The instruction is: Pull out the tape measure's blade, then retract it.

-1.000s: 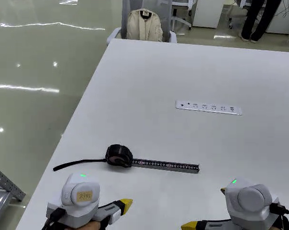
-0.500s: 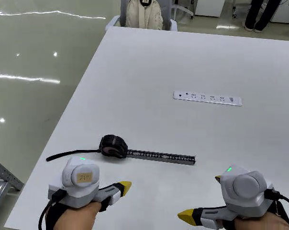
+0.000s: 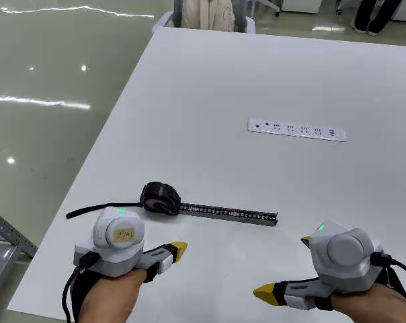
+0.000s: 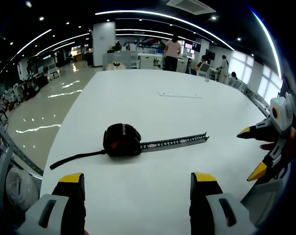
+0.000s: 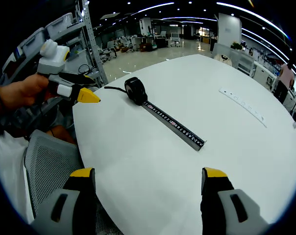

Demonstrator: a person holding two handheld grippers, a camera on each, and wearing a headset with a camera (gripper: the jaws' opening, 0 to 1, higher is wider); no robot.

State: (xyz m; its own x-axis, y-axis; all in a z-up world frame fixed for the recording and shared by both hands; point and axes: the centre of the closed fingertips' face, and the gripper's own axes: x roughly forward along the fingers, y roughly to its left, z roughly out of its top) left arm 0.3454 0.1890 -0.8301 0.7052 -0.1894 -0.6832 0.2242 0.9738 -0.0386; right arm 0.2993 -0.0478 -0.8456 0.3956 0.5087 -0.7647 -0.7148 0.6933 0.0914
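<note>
A black tape measure [image 3: 161,198] lies on the white table [image 3: 257,74] near its front left edge. Its dark blade [image 3: 230,214] is pulled out flat to the right, and a black strap [image 3: 99,210] trails off to the left. My left gripper [image 3: 173,253] hovers open just in front of the case, touching nothing. My right gripper [image 3: 285,266] is open too, in front of the blade's end. In the left gripper view the case [image 4: 122,140] and blade [image 4: 175,142] lie ahead of the open jaws. The right gripper view has the blade [image 5: 172,125] running away to the case [image 5: 135,89].
A white power strip [image 3: 297,130] lies farther back on the table. A chair with a beige jacket [image 3: 206,12] stands at the far end. A grey mesh chair [image 5: 50,166] and metal shelving [image 5: 89,39] stand off the near edge. Glossy floor lies to the left.
The head camera has tilted, so the scene has shifted. Both grippers have come a little farther onto the table toward the tape measure. The tape measure and its blade lie as before.
</note>
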